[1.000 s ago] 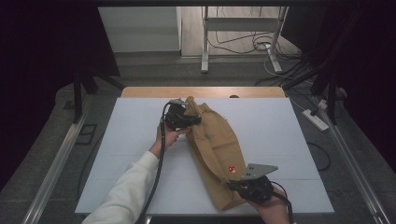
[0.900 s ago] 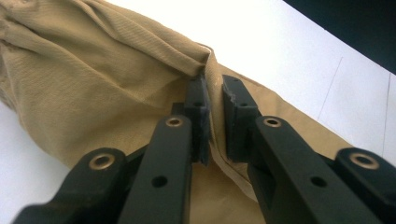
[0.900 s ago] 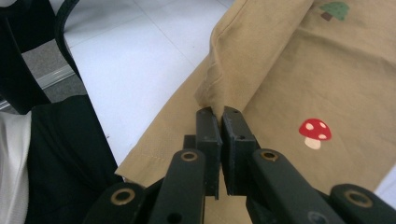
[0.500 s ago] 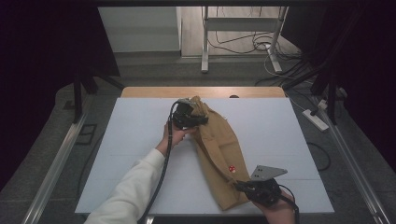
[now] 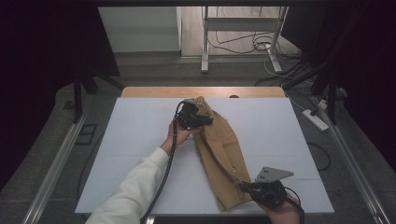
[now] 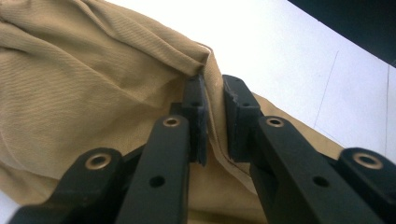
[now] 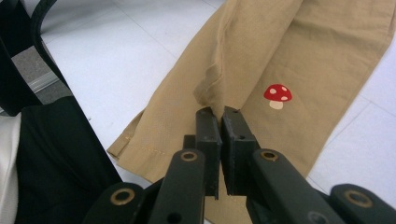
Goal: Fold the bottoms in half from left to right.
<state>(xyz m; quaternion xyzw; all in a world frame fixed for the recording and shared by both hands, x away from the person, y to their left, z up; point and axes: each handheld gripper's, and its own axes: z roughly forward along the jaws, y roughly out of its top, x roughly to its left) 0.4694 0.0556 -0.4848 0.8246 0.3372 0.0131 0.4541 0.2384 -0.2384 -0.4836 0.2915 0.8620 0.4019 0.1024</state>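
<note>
- Tan garment point(image 5: 219, 149) lying on the white table point(image 5: 130, 140), stretched in a long diagonal strip from the far middle down to the near right edge; looks like small trousers folded lengthwise, though hard to say for sure.
- Small red mushroom print point(image 7: 277, 94) visible on the cloth near the right-hand end.
- Hem with stitching point(image 7: 140, 148) lying flat on the board just beside that end.
- Far end gathered into folds and lifted slightly off the table.
- Left gripper point(image 5: 200, 117) at that far end, clamped on a thin fold of the cloth; in the left gripper view the fabric edge runs between the two pads point(image 6: 198, 109), pinched tight with only a narrow gap.
- Right gripper point(image 5: 247, 187) at the near right end, jaws pressed nearly together on a raised ridge of cloth point(image 7: 212, 88), so grasping the garment as well.
- Judged progress: both ends secured, garment already narrowed along its length and pulled fairly straight between the two grips.
- Probably left to do: bring one end over to the other for a crosswise fold, smooth the bunched far end, then let go of both grips.
- No finished compact fold yet; wrinkles remaining along the middle.
</note>
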